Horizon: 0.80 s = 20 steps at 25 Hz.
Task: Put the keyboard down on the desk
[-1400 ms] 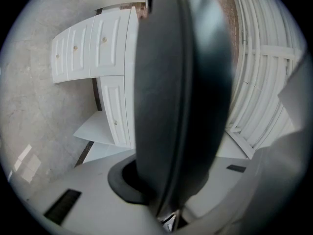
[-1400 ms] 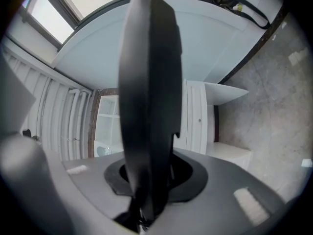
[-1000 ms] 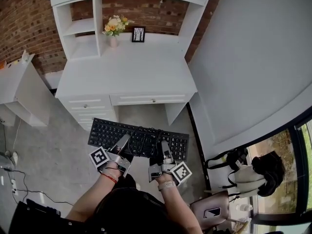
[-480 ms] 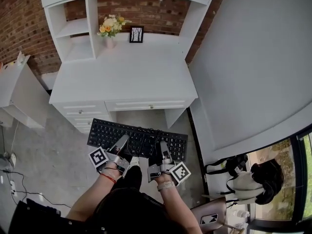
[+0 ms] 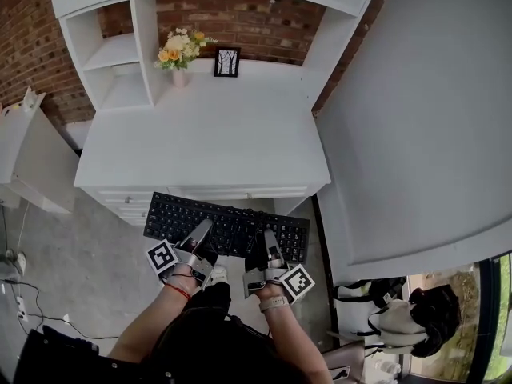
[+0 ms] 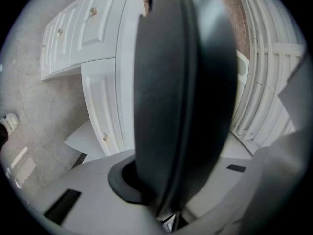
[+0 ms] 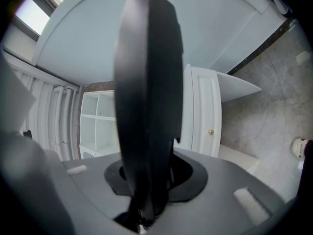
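Just in front of the counter [image 5: 200, 142], off its front edge and over the floor [image 5: 80, 254]: black keyboard [image 5: 228, 229], held level, long side parallel to that edge, not yet on the top. Clamped along its near long edge by both: left gripper [image 5: 204, 232] abt a third in from the left end, right gripper [image 5: 268, 245] nearer the right end. In each gripper view, jaws pressed onto the slab, seen edge-on, top and underside.

Handling, as judged: rigid plastic slab, light-ish, long and thin. Expect no sag btwn the two holds, but a tilt if one side leads. Smooth casing, keys w/ some give, so better to pinch the bare rim than the keycaps, which probably sink or pop under pressure. Best kept on two spaced holds at the near edge; set far edge down first, gently. Not glass-fragile, yet no dropping. Cable, if any, not made out.

Writing: none readable. Key legends too small. Square marker patterns on the gripper cubes, no text. Small framed picture [image 5: 227, 62] at the back of the counter: tree-like drawing, no words.
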Tool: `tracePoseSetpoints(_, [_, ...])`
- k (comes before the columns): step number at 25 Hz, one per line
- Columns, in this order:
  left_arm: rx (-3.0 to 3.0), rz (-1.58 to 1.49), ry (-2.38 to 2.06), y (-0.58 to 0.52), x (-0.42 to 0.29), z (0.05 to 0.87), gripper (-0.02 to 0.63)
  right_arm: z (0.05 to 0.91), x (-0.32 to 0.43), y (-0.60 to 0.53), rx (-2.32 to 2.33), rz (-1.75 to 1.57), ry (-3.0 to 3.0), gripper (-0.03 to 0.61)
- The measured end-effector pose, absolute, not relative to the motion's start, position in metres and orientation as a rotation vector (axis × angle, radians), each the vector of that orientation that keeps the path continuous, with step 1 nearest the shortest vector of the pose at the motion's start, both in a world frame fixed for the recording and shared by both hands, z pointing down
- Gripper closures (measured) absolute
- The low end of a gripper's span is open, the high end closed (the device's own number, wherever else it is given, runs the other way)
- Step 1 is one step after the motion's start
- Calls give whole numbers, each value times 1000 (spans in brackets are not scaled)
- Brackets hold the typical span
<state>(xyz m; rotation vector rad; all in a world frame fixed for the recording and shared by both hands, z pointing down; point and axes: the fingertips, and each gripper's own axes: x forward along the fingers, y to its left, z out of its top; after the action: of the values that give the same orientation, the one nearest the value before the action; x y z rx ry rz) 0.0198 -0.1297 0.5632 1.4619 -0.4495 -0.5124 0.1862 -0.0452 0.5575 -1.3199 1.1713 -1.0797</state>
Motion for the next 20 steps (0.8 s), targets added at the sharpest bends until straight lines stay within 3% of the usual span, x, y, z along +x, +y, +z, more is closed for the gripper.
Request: tracePoseSetpoints(20, [1366,-518,-531,-226,58,592,535,586,229,-154,-1321,-1214,1162,492])
